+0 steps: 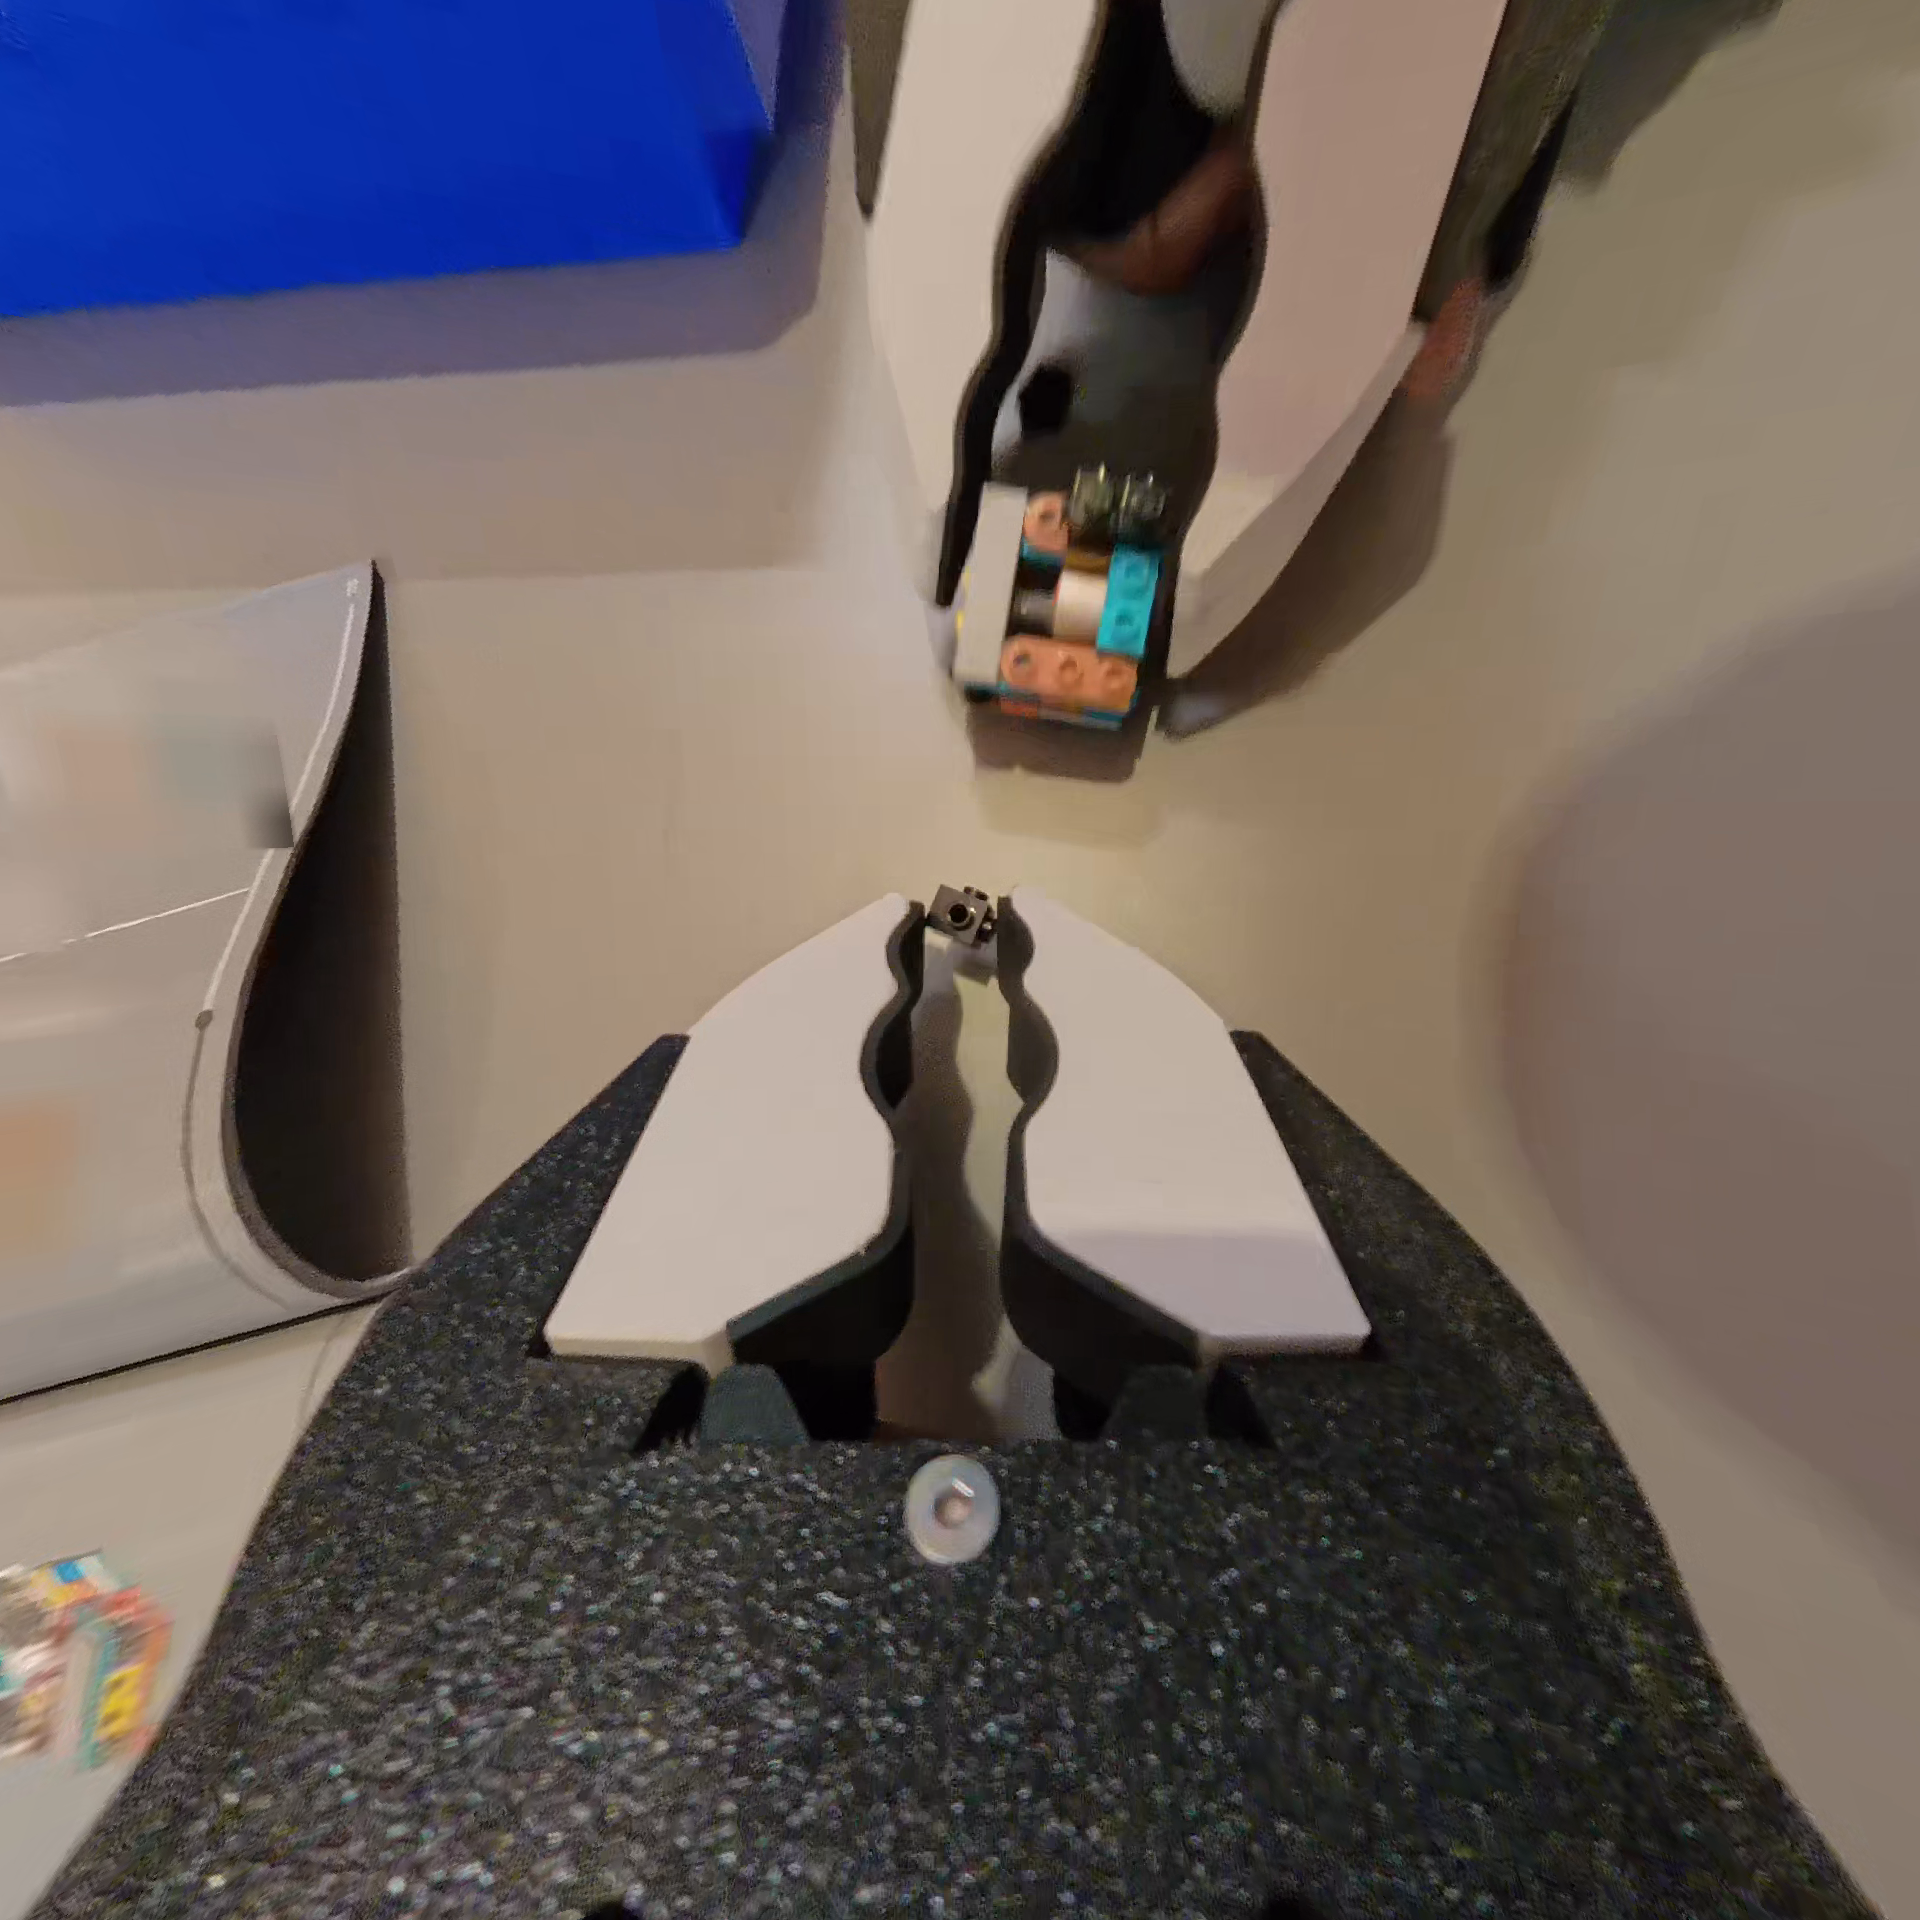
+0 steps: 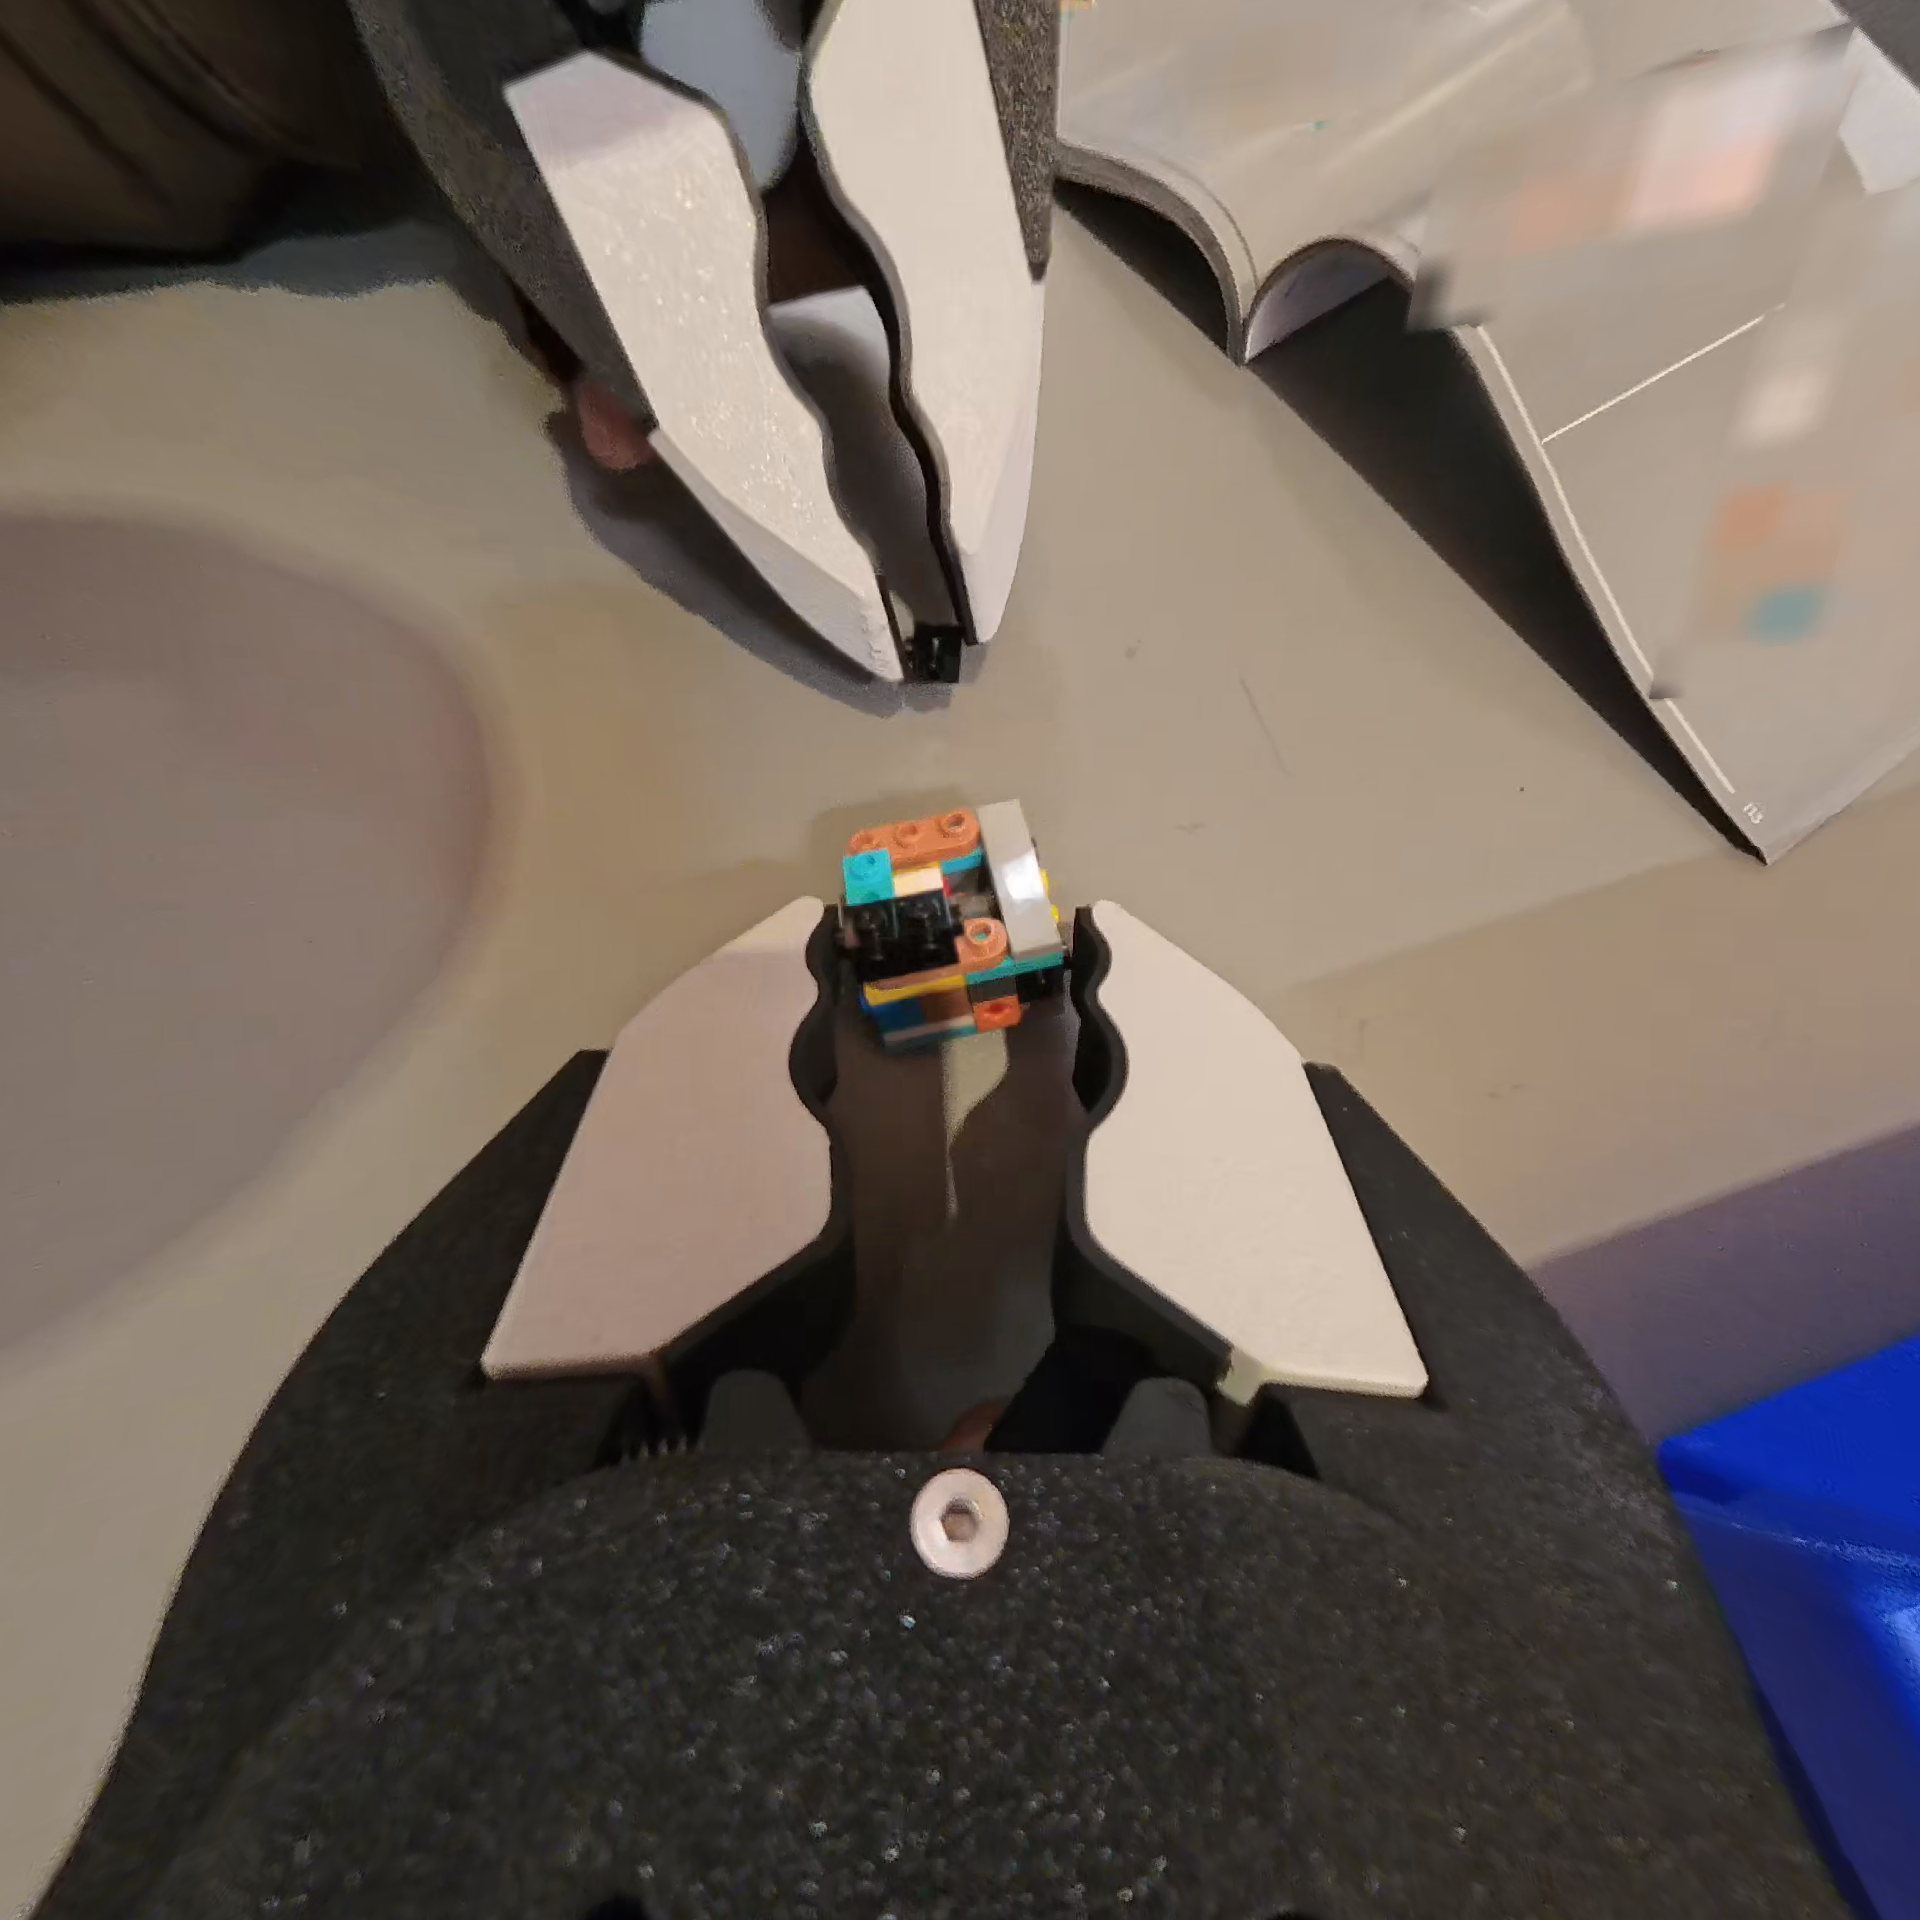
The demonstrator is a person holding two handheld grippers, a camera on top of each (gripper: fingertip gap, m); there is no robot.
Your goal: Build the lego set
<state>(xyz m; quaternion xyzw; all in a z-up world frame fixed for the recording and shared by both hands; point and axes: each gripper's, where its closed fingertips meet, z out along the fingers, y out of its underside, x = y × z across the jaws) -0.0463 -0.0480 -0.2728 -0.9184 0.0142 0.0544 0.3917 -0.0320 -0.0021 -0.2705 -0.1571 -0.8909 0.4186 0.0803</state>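
Lego build, a small blocky cluster of plastic bricks in orange, teal, black, yellow and white with a smooth grey slab on one side, is sitting clamped between the tips of the right gripper, held just above the table. Studs are showing on the orange plates; edges are slightly blurred. Right gripper's fingers are pale, flat, matte wedges with wavy black inner edges, set in a rough, speckled black foam-like body with a silver bolt.

Left gripper is pinching a tiny black brick with a round hole in its face; its fingers are nearly closed around it, same pale wedge shape and grainy black body. In the right wrist view the left gripper is pointing tip-down toward the build, apart from it, black brick at its tip.

Table is a smooth, matte beige surface with a few faint scuffs and soft round shadows. An open booklet with curled glossy grey pages is lying toward one edge; its print is blurred. A glossy blue bin is standing at a corner. A blurred patch of colourful loose bricks is lying near the table's edge in the left wrist view.
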